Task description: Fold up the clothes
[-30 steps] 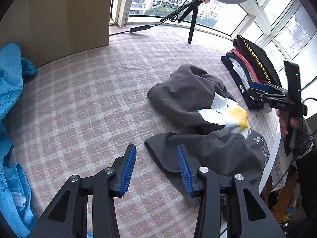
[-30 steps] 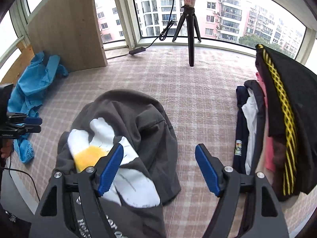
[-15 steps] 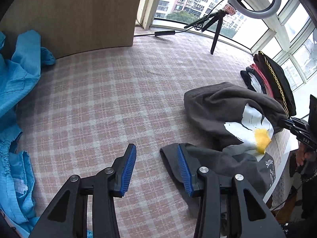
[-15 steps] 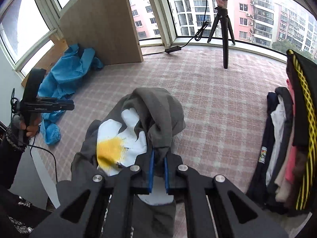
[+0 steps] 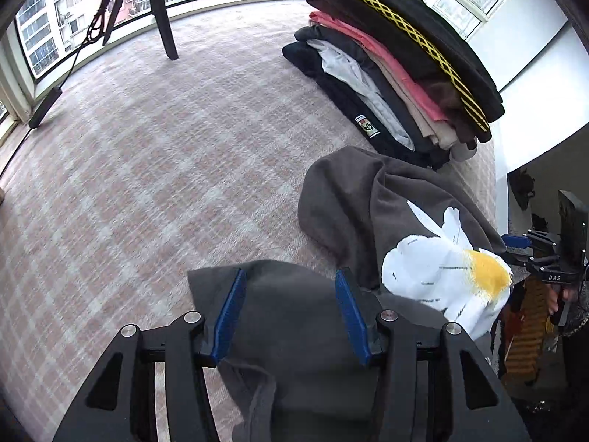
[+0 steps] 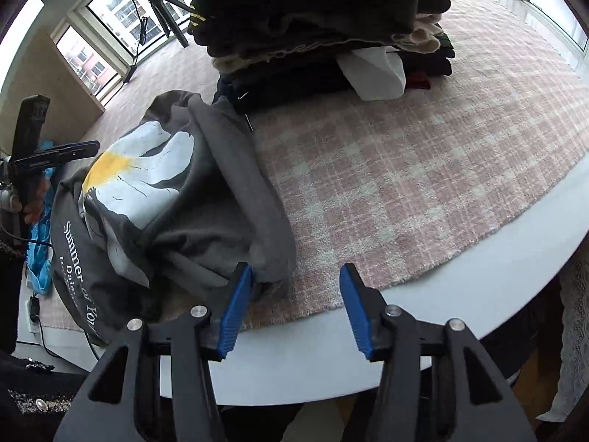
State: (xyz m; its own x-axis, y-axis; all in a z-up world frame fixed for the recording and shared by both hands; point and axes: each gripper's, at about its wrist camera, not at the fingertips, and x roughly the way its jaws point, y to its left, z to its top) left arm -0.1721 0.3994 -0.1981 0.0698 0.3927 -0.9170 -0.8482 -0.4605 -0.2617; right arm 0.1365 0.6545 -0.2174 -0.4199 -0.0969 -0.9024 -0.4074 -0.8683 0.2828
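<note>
The crumpled grey daisy-print sweatshirt [image 5: 386, 228] lies just beside the stack of folded clothes [image 5: 397, 73]. Left gripper [image 5: 287, 316] opening over its fabric; right gripper [image 6: 296, 305] opening, released, beside its edge.

Sweatshirt [image 5: 368, 202] crumpled on the cloth [image 5: 165, 169] at the table's near edge [image 6: 478, 258]; clothes stack [image 5: 386, 66] just behind it, touching; tripod [image 5: 158, 7] farther back, near the window.

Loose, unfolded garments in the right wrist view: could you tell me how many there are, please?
2: the grey daisy sweatshirt lies crumpled beside the folded stack; a blue garment peeks out at the far left. More may be hidden.
</note>
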